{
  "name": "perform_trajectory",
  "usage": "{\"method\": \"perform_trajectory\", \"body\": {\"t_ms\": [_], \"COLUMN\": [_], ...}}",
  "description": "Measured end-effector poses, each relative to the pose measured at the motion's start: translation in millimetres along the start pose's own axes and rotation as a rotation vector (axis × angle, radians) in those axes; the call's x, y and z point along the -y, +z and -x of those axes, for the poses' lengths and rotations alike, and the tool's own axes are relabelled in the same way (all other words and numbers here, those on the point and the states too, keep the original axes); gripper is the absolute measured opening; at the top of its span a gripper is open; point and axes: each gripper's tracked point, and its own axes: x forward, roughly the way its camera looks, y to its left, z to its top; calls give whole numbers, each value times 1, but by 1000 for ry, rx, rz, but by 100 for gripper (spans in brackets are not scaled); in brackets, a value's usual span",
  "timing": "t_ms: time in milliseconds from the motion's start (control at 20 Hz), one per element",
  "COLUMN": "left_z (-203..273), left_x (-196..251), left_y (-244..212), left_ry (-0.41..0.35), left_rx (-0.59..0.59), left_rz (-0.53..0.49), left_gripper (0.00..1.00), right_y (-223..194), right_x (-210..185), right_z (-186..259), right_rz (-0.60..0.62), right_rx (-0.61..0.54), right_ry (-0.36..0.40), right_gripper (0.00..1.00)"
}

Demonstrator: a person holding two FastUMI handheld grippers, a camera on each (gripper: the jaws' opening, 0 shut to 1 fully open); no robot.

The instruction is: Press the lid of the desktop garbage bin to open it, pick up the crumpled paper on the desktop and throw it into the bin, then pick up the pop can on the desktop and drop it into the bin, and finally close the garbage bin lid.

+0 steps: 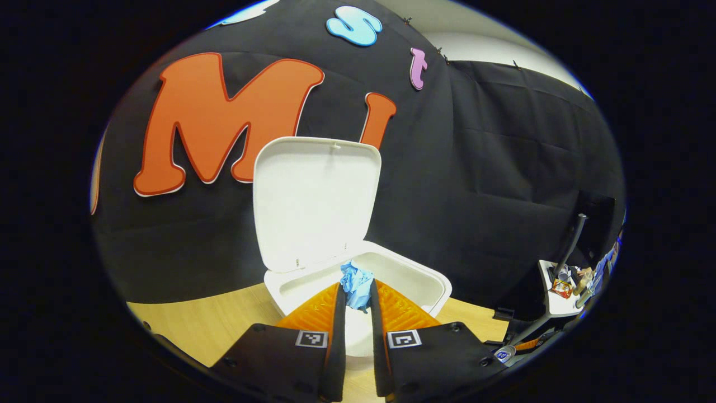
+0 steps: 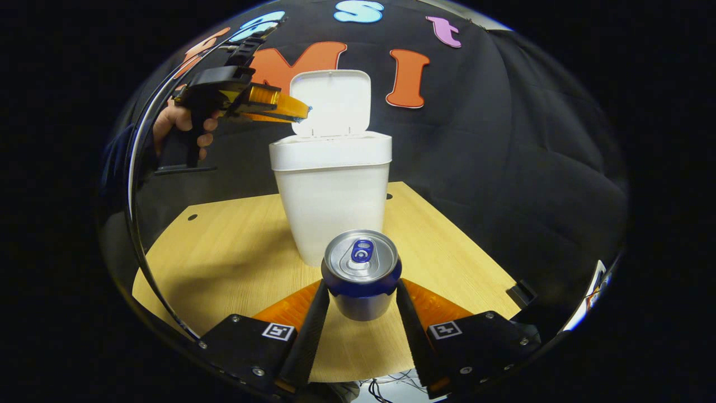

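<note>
The white bin (image 1: 391, 280) stands open, its lid (image 1: 313, 201) upright behind the opening. My left gripper (image 1: 356, 291) is shut on the crumpled blue paper (image 1: 353, 278) just over the near rim of the opening. In the right gripper view the same bin (image 2: 333, 196) stands mid-table, lid (image 2: 334, 101) raised, and the left gripper (image 2: 299, 112), held by a hand (image 2: 179, 123), hovers at the rim's upper left. The blue pop can (image 2: 362, 268) stands upright in front of the bin. My right gripper (image 2: 361, 285) has both fingers pressed on the can's sides.
The wooden table (image 2: 235, 252) has small holes (image 2: 192, 216) near its back edge and ends close behind the bin at the black cloth wall. Off the table's right side stands a small white shelf (image 1: 551, 302) on a stand, holding small items.
</note>
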Motion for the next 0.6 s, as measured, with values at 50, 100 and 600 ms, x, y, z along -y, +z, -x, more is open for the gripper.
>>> {"method": "perform_trajectory", "body": {"t_ms": [50,100,600], "left_z": [-4,-7,-15], "left_x": [-1,-1,-7], "left_y": [-2,-4,-29], "left_ry": [8,9,36], "left_rx": [-4,-15,-72], "left_rz": [-2,-6,-14], "left_gripper": [25,25,71], "right_y": [2,4,10], "right_x": [1,3,11], "right_z": [1,1,-11], "right_rz": [-1,-3,14], "right_rx": [3,5,0], "right_ry": [-7,-10,3], "right_gripper": [73,73,73]}}
